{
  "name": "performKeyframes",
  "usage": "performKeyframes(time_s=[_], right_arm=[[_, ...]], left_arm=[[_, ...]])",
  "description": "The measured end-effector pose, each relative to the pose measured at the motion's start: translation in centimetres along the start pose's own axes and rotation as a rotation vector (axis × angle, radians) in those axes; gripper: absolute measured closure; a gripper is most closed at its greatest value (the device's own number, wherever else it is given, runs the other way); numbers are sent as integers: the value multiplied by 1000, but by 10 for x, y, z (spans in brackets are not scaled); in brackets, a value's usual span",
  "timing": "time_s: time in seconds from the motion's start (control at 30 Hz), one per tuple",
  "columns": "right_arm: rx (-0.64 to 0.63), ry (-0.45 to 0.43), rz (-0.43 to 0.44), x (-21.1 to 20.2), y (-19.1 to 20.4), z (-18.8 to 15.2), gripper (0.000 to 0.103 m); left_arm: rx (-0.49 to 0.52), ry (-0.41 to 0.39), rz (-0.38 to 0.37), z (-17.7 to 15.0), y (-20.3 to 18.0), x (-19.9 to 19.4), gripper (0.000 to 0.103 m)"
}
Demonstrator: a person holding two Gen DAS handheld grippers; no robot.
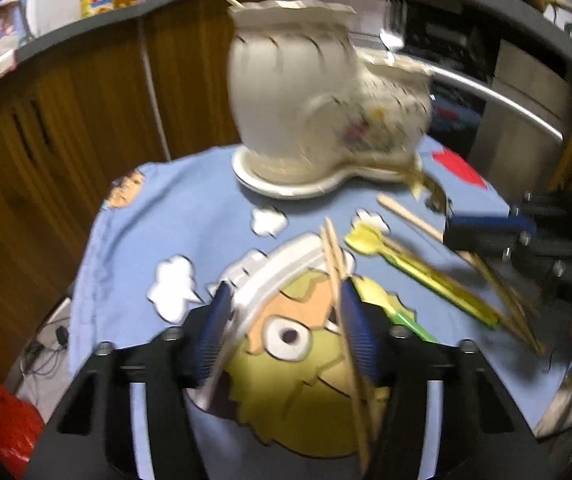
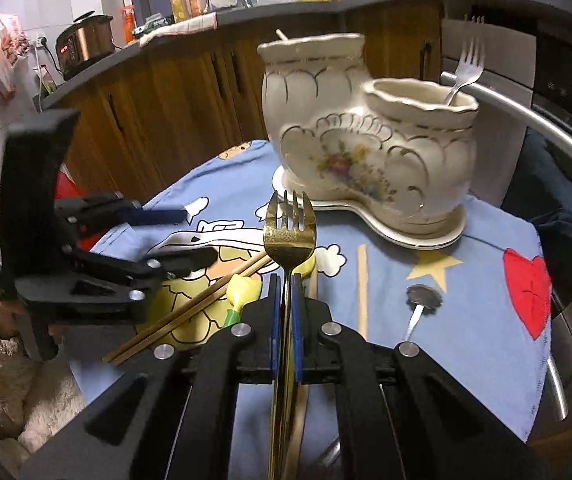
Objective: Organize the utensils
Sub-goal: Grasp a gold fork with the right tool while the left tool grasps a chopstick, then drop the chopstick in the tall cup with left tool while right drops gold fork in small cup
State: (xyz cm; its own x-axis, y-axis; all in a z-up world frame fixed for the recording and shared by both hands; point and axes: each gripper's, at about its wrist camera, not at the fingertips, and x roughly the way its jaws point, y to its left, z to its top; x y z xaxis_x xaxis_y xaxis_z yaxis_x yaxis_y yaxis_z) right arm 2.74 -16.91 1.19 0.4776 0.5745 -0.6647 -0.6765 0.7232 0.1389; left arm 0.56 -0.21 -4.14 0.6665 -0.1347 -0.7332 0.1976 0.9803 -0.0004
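Cartoon tablecloth (image 2: 466, 280) below, right tool (image 2: 285, 280) clamps a gold fork (image 2: 289, 236); left tool (image 1: 286, 320) gapes, no legible writing.

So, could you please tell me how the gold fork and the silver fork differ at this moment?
The gold fork is clamped by its handle between the jaws of the right gripper, above the cloth; the silver fork stands unheld in the lower compartment of the ceramic holder. The gold fork is brass-coloured, the silver fork pale steel. The gold fork points straight up; the silver fork leans. Both have their tines up.
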Motion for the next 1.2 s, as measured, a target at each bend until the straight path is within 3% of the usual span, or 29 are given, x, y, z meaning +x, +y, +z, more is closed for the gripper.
performKeyframes(time_s=[0.03,0.13,0.43,0.5,0.57,0.67,0.93,1.2], right_arm=[[4,-15,6,-5,-3,0,98],[17,-38,18,-11,-7,2,98],[26,-108,42,-25,-8,4,98],[24,-133,47,-28,-8,5,98],[24,-159,54,-35,-8,5,98],[22,-199,65,-43,-9,6,98],[25,-267,47,-56,-14,7,98],[39,-329,46,-65,-15,10,98]], left_arm=[[-3,11,-9,-2,-1,0,58],[-18,38,-41,-7,-5,-3,64],[36,116,30,-8,-24,3,76],[67,134,52,-5,-29,9,81],[75,140,54,0,-31,14,95],[77,134,61,1,-29,17,97],[46,48,49,-3,-20,-6,98],[75,-172,-13,1,-25,-58,98]])
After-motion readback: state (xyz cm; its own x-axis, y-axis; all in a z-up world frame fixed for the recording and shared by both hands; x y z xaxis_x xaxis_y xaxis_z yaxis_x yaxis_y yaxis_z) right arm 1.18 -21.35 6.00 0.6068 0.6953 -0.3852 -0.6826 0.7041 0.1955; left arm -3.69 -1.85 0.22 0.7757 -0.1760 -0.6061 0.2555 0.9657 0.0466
